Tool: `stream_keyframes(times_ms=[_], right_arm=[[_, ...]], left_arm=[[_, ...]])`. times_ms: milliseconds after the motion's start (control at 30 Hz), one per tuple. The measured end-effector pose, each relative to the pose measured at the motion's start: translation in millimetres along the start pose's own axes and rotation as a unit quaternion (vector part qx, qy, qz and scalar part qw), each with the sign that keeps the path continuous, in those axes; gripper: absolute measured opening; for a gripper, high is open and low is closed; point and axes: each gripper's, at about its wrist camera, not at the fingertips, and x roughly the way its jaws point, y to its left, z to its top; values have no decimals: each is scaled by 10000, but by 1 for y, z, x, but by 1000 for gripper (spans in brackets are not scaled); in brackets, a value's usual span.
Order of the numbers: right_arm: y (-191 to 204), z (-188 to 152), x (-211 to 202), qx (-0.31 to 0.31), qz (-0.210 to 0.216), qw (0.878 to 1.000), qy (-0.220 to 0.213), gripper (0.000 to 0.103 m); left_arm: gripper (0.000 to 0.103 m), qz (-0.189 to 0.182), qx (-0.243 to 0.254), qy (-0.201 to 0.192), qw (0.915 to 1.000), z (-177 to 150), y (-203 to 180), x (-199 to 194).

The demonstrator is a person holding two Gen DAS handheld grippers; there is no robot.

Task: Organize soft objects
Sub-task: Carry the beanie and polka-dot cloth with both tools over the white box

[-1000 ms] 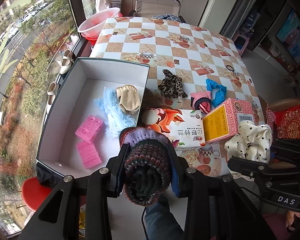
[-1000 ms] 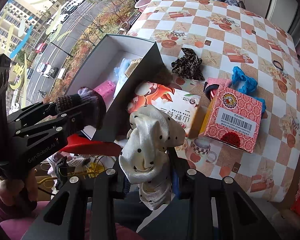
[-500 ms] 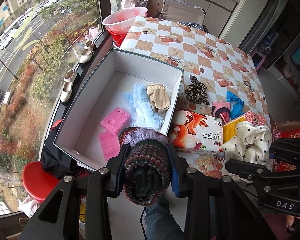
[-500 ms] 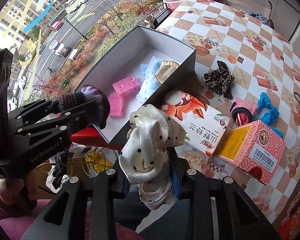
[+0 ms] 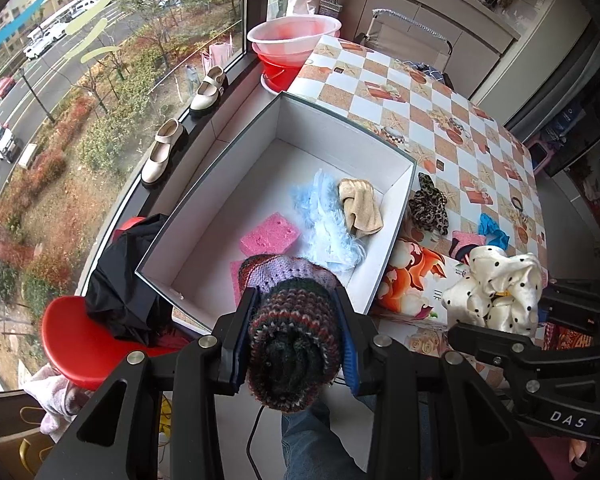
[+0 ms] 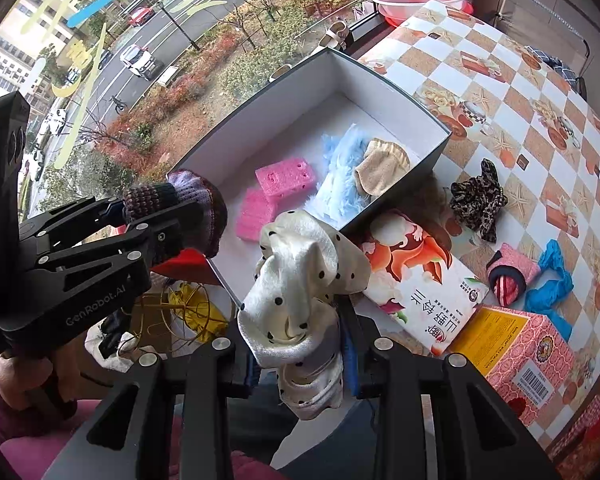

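My left gripper (image 5: 294,338) is shut on a dark striped knitted hat (image 5: 292,320), held over the near edge of the open white box (image 5: 204,184). Beside it on the right, my right gripper (image 6: 300,354) is shut on a white polka-dot satin scrunchie (image 6: 300,280), just short of the box's near corner. Inside the box lie two pink sponges (image 5: 270,236), a fluffy light-blue piece (image 5: 328,220) and a beige sock (image 5: 360,206). On the checkered table (image 5: 440,120) remain a leopard scrunchie (image 5: 428,208), a pink rolled piece (image 6: 508,276) and a blue scrunchie (image 6: 552,280).
A flat printed carton (image 6: 416,280) and a pink-and-yellow box (image 6: 516,344) lie on the table near the right gripper. A red stool (image 5: 84,340) with black cloth stands below the white box. Shoes (image 5: 162,152) sit on the windowsill, a pink basin (image 5: 294,38) at the far end.
Both grippers have shifted left toward the white box while rolling, each still holding its item. The box now lies more centrally ahead and the cartons have slid to the right of view.
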Motion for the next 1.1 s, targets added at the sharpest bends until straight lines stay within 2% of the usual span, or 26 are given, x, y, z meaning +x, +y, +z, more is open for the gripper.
stream_keyframes(times_ms=[567, 1100], right_arm=[[10, 62, 23, -417, 60, 9988, 245, 33], [-6, 91, 36, -320, 87, 9989, 322, 33]], left_arm=[[40, 94, -509, 110, 9986, 21, 20, 27], [40, 278, -500, 241, 9981, 43, 21, 50]])
